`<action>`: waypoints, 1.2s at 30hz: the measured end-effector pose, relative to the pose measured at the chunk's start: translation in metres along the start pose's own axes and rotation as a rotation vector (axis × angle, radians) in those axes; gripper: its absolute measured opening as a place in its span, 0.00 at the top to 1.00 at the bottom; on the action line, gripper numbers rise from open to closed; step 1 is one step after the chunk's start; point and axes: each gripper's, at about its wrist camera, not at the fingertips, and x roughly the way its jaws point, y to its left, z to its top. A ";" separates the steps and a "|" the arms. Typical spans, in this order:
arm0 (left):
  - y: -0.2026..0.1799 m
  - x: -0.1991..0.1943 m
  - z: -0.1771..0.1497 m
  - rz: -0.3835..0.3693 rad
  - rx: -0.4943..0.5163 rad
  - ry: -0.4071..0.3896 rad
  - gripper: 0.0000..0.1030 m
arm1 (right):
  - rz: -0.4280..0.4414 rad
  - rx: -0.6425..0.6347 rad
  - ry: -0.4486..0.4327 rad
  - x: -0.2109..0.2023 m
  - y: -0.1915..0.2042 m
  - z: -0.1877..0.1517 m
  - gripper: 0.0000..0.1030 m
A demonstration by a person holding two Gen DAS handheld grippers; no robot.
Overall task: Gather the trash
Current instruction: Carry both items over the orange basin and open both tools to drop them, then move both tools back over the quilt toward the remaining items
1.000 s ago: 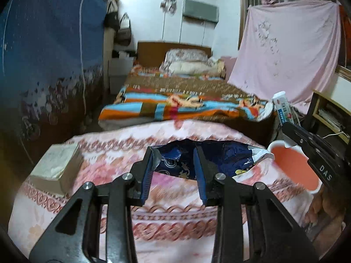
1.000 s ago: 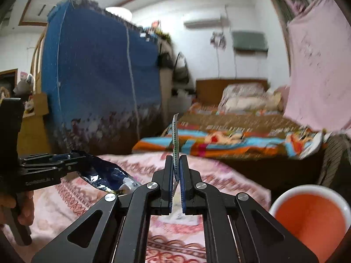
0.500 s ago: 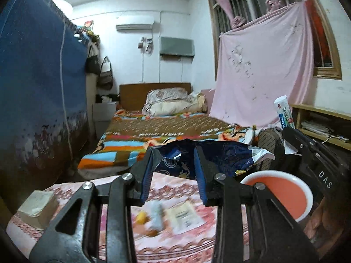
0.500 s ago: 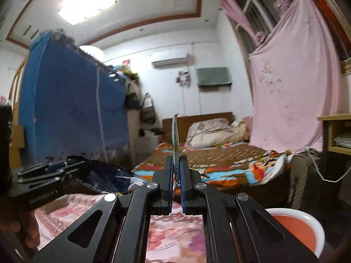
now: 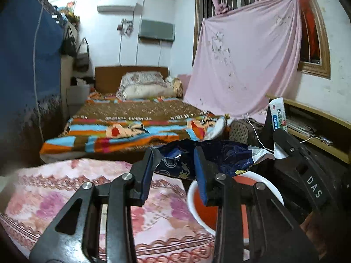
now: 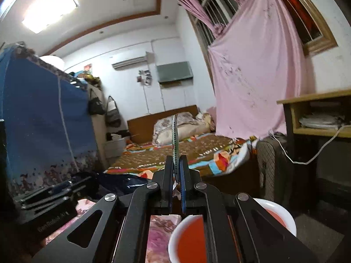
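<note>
In the left wrist view my left gripper [image 5: 174,154] is shut on a crumpled dark blue snack bag [image 5: 228,155], which sticks out to the right above a white-rimmed orange bin [image 5: 190,195]. Beside it, at the right, my right gripper [image 5: 276,135] holds a flat white wrapper [image 5: 278,115] with green and blue print. In the right wrist view the right gripper [image 6: 176,166] is shut on that wrapper [image 6: 175,138], seen edge-on and standing upright. The bin [image 6: 285,213] lies just below its fingers. At the lower left are the left gripper [image 6: 85,184] and the blue bag [image 6: 122,182].
A table with a pink floral cloth [image 5: 65,197] lies left of the bin. Beyond it stands a bed with a striped blanket [image 5: 131,127]. There is a blue fabric wardrobe [image 5: 22,76] at the left, and a pink sheet [image 5: 245,65] and a wooden shelf [image 5: 311,122] at the right.
Both grippers have swung right with their trash, away from the pink cloth and over the orange bin. The box on the cloth has left the view. Neither grip has changed.
</note>
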 end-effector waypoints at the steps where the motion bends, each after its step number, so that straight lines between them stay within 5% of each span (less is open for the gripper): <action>1: -0.002 0.005 0.000 -0.006 -0.011 0.019 0.81 | -0.009 0.002 0.006 0.001 -0.003 0.000 0.96; 18: -0.019 0.066 -0.030 -0.154 -0.194 0.372 0.79 | -0.082 0.056 0.144 0.017 -0.021 -0.016 0.94; 29: 0.011 0.035 -0.021 -0.084 -0.206 0.256 0.58 | -0.062 0.022 0.163 0.020 -0.011 -0.017 0.88; 32: 0.024 0.027 -0.017 -0.055 -0.209 0.222 0.53 | -0.050 0.011 0.152 0.018 -0.005 -0.017 0.63; 36: 0.042 0.012 -0.014 -0.007 -0.214 0.165 0.44 | -0.026 0.004 0.124 0.015 0.004 -0.016 0.56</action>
